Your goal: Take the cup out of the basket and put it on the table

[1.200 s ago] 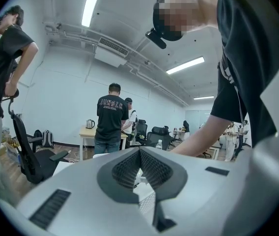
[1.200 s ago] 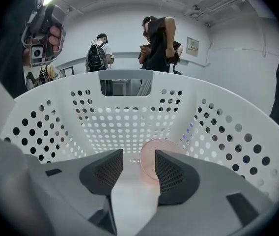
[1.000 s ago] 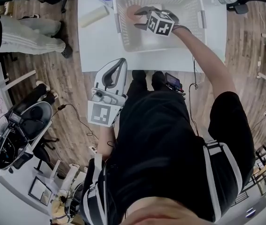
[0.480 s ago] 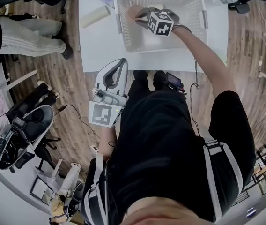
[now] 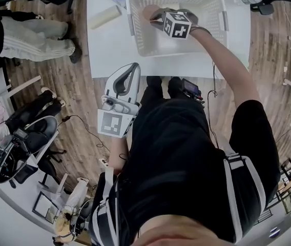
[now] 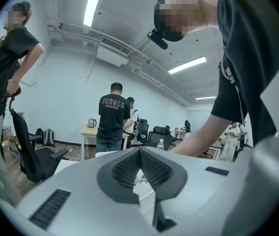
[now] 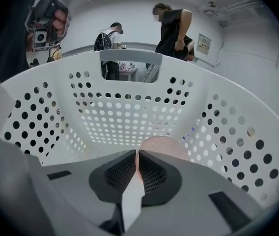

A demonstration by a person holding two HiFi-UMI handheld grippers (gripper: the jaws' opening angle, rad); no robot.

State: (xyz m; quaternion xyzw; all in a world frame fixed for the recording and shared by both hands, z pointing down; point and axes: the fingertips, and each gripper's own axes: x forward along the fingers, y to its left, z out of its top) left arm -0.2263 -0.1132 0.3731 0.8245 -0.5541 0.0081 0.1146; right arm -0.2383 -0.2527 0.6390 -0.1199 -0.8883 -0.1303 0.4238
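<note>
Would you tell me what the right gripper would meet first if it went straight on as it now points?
The cup: its rim sits between the right gripper's closing jaws. Past it, probably the basket wall with the handle slot, though depth is unclear.

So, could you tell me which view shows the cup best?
The right gripper view: the cup's wall sits between the right gripper's closing jaws. The head view shows only a pink edge beside it; the left gripper view misses it.
</note>
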